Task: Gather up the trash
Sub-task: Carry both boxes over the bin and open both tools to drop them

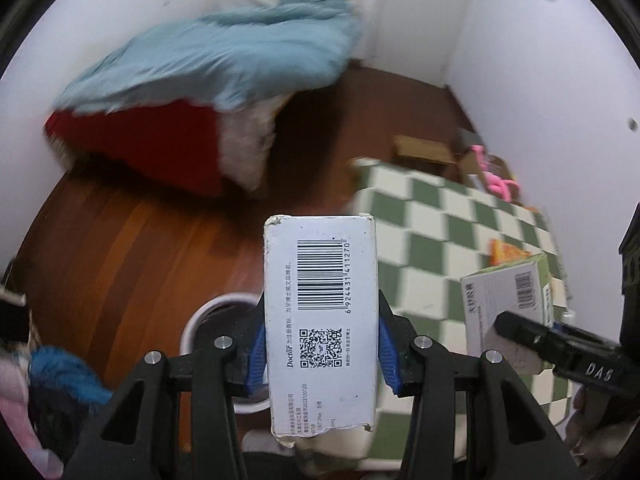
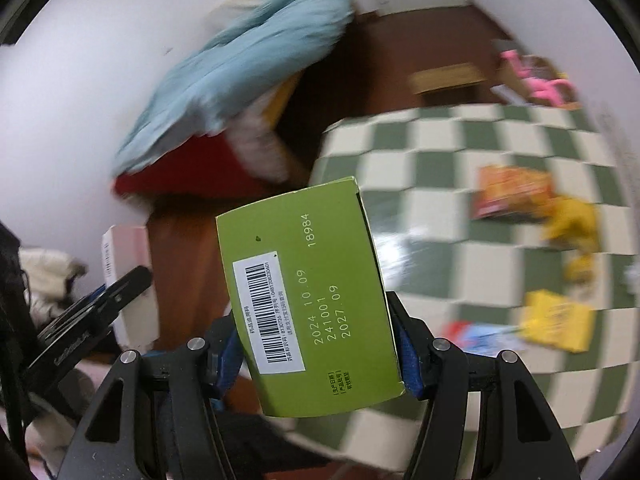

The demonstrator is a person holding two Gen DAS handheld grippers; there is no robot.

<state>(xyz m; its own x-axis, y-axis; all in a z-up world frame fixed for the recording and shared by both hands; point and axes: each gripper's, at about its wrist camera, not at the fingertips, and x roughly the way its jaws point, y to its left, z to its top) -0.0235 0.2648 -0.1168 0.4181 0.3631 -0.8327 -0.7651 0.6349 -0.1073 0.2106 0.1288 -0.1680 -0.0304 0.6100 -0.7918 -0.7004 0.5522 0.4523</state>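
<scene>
My left gripper (image 1: 320, 356) is shut on a white toothpaste box (image 1: 320, 320) with a barcode and QR code, held above a white-rimmed trash bin (image 1: 212, 320) on the wooden floor. My right gripper (image 2: 316, 356) is shut on a green medicine box (image 2: 308, 300); that box also shows at the right of the left wrist view (image 1: 508, 304). The white box appears at the left of the right wrist view (image 2: 128, 280). Several snack wrappers lie on the checkered table: an orange packet (image 2: 512, 192), yellow packets (image 2: 556, 320) and a blue-red wrapper (image 2: 480, 336).
A green-and-white checkered table (image 2: 440, 152) fills the right. A bed with a light-blue quilt (image 1: 216, 56) and red side stands behind by the white wall. A cardboard box (image 1: 424, 150) and a pink toy (image 1: 496, 180) sit on the floor beyond the table. Clothes (image 1: 48, 380) lie at the left.
</scene>
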